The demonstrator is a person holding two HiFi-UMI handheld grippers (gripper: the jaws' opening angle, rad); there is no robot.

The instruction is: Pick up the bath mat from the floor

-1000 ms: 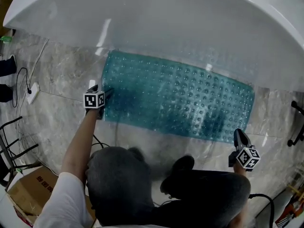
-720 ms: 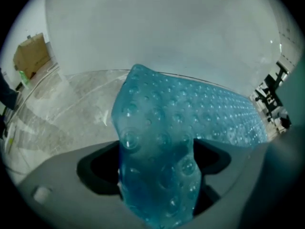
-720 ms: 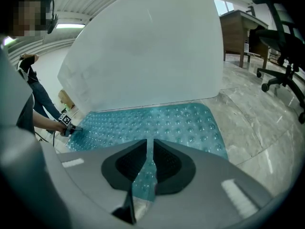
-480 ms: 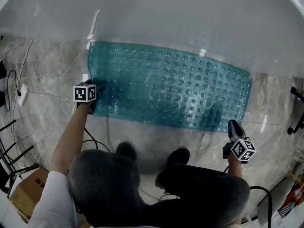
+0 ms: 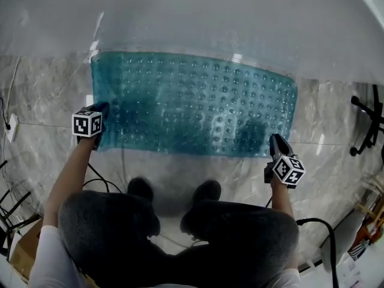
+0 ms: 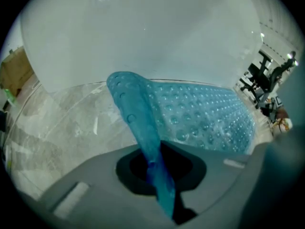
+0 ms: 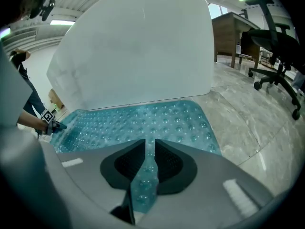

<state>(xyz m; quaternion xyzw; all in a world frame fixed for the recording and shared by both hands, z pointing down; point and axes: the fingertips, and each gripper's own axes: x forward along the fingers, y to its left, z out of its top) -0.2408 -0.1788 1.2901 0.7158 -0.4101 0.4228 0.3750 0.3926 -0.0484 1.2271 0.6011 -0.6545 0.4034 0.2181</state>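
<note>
Marble floor (image 5: 42, 146), L hand-held gripper (image 5: 102, 108) just clamped onto bath mat (image 5: 198, 101), R hand-held gripper (image 5: 275, 140) gripping too

**Grey marble floor, teal mat at the foot of the tub**

The floor (image 5: 48, 101) is pale grey veined marble tile. A teal studded bath mat (image 5: 198, 104) lies on it, its left end curling up off the tiles. A white bathtub (image 5: 198, 17) stands along the mat's far edge. A thin white cable (image 5: 12, 83) trails left of the mat, a black chair base (image 5: 366, 110) stands to its right, and two dark shoes (image 5: 140, 188) rest just nearer than the mat.

No readable text, label or number anywhere.
</note>
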